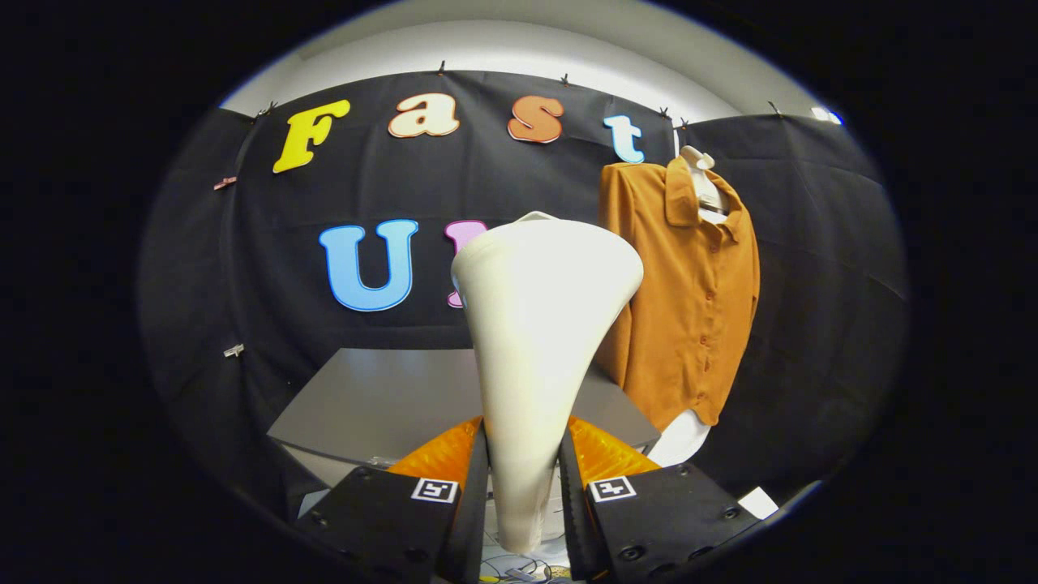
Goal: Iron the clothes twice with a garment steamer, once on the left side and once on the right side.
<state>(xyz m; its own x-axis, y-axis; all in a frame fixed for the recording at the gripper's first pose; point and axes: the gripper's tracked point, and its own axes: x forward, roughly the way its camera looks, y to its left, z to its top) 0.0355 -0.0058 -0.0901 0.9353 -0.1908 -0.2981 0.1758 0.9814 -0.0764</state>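
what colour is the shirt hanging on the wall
Rust orange shirt, plain, seen best in the claw view, beyond the steamer the claw grips.

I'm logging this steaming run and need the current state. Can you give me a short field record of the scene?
tool: garment steamer, cream, cone-shaped, wide head up
gripper: gripper shut on the steamer's narrow handle, a finger on each side
garment: orange shirt, buttoned, hanging on a hanger against the black cloth wall
steamer to shirt: head beside the shirt's left edge; contact cannot be told
surface: grey table beyond the fingers
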